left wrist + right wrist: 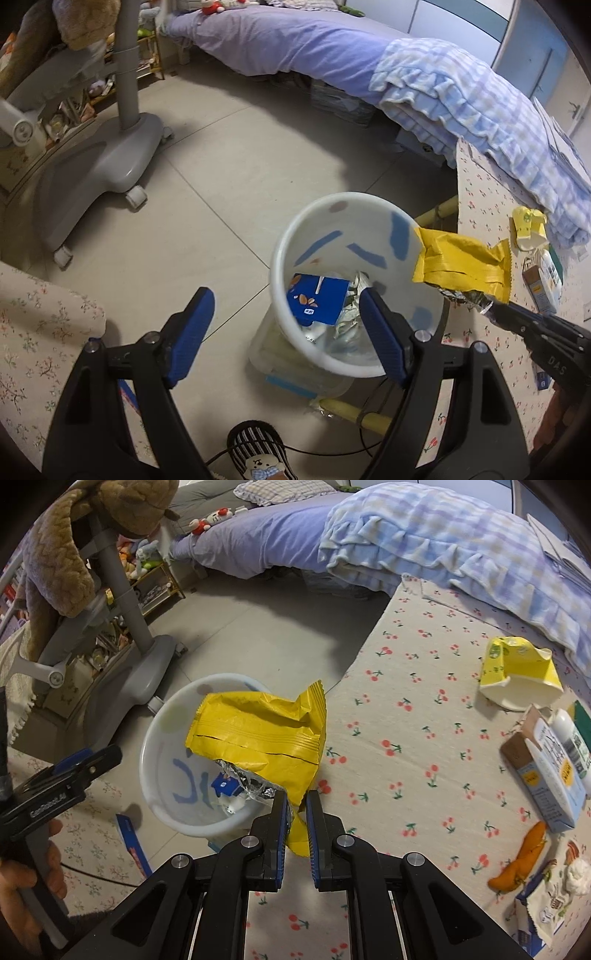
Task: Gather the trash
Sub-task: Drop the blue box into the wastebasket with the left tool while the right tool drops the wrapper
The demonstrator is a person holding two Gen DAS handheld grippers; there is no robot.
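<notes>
A white bin (351, 197) stands on the floor beside the table, with a blue carton (317, 301) and crumpled foil lying in it. My left gripper (288, 332) hangs open above the bin's near rim, nothing between its blue pads. My right gripper (295, 801) is shut on the torn lower edge of a yellow snack wrapper (258, 731), which hangs over the bin (147, 746). In the left wrist view the yellow wrapper (461, 266) juts over the bin's right rim from the right gripper (495, 310). The left gripper (88, 762) shows at the left edge, held by a hand (22, 886).
The cherry-print table (406, 664) carries a crushed yellow cup (517, 672), a small box (546, 775), an orange peel (521, 864) and a snack bag (550, 904). A grey wheeled chair base (103, 162) and the bed (295, 37) border the floor. A striped slipper (258, 454) lies near.
</notes>
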